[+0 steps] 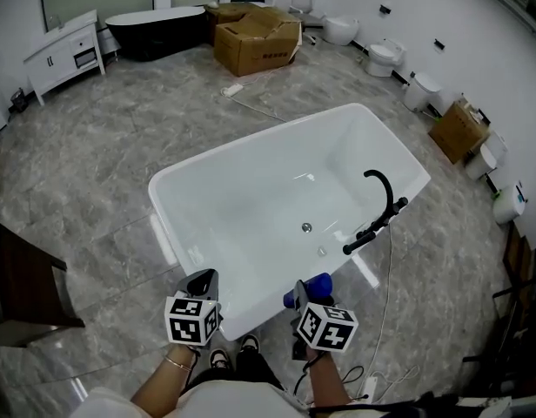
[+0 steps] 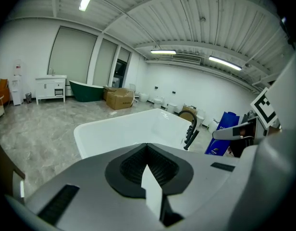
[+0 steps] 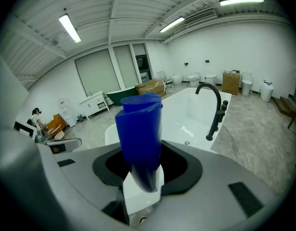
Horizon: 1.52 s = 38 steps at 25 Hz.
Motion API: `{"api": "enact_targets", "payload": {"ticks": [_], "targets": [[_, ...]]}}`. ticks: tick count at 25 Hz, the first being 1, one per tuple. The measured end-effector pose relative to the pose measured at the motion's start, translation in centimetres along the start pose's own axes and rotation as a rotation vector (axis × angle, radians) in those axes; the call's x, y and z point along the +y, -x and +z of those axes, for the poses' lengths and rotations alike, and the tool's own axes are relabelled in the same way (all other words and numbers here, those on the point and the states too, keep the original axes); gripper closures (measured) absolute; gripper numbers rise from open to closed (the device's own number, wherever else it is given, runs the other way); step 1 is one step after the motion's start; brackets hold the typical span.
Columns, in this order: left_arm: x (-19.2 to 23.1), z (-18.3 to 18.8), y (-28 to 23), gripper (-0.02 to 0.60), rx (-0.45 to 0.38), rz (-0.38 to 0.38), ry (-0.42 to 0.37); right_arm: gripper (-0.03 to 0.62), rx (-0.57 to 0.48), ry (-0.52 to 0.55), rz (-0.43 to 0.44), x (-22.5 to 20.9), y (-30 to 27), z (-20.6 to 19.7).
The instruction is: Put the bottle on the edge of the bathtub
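While you stood at the near end of the glossy white rectangular bathtub [image 1: 160,184], your left gripper [image 1: 204,279] had its jaws together, empty. Your right gripper [image 1: 301,293] clamped the smooth blue bottle [image 1: 320,282], which jutted beyond its jaws, beside the tub's near right rim.

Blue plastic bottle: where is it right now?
In the head view, the blue plastic bottle is held in the right gripper at bottom centre-right, beside the near rim of the white bathtub, short of the black faucet.
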<state>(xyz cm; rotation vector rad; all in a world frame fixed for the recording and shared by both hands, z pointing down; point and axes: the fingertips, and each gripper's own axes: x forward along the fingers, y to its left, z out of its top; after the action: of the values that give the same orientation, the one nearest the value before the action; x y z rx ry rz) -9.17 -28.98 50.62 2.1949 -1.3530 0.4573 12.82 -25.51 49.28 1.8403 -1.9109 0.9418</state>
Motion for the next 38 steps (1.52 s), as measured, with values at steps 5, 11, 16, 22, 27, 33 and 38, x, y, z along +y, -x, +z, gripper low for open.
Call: {"api": "enact_targets", "payload": {"ticks": [5,11,16,22,27,33,38], "targets": [[-0.4,-1.6,-0.6,0.571,0.030,0.004,0.011,0.424,0.029,-0.012,0.006,-0.4,-0.7,-1.5],[-0.9,-3.0,-1.2,0.571,0.053,0.004,-0.005,0.424,0.038,-0.029,0.009,-0.4,-1.5,-3.0],[-1.8,-4.1,-2.1,0.571,0.073,-0.004,-0.019,0.424,0.048,-0.057,0.002,-1.2,-1.9,-4.5],[-2.2,-5.7,-3.6,0.571,0.103,-0.001,-0.014,0.424,0.066,-0.092,-0.010,-2.7,-2.6,-6.4],[-1.8,-7.6,-4.7,0.571,0.134,0.010,-0.006,0.424,0.088,-0.098,-0.010,-3.5,-3.5,-8.1],[-2.0,-9.6,-6.2,0.571,0.163,0.012,-0.009,0.424,0.109,-0.113,-0.005,-4.1,-4.1,-10.2],[-3.0,-11.1,-7.5,0.571,0.175,-0.006,-0.011,0.424,0.122,-0.132,-0.002,-4.7,-5.0,-12.0]]}}
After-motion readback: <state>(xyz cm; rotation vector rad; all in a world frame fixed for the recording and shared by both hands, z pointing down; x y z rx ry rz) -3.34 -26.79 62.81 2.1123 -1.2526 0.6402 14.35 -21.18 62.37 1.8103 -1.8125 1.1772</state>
